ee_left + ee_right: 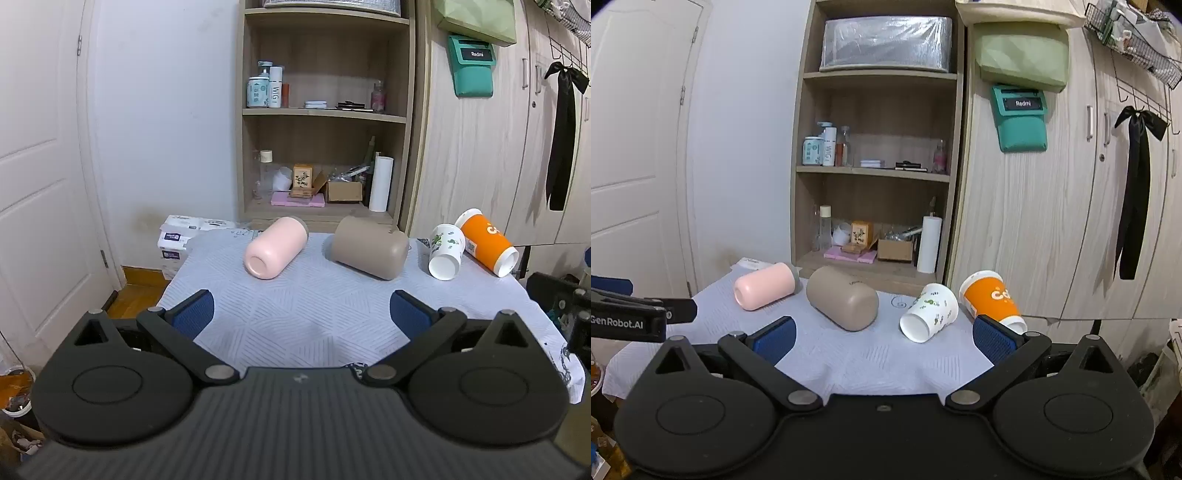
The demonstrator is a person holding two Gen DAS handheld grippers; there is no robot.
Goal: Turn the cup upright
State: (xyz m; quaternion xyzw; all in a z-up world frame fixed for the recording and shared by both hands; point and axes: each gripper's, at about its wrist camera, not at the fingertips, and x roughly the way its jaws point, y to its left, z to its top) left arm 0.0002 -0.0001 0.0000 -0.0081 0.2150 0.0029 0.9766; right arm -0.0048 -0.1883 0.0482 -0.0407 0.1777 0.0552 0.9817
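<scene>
Several cups lie on their sides on a table with a pale patterned cloth (295, 317): a pink cup (276, 246) (764, 286), a taupe cup (369, 246) (844, 297), a white printed paper cup (446, 252) (929, 312) and an orange paper cup (487, 246) (991, 299). My left gripper (301, 314) is open and empty, above the near cloth, short of the pink and taupe cups. My right gripper (884, 338) is open and empty, short of the taupe and white cups. The left gripper also shows at the left edge of the right wrist view (639, 315).
A wooden shelf unit (325, 114) with bottles, boxes and a paper roll stands right behind the table. Wardrobe doors (1071, 221) are at the right, a white door (37, 184) at the left. Tissue packs (181, 236) sit beside the table's far left corner.
</scene>
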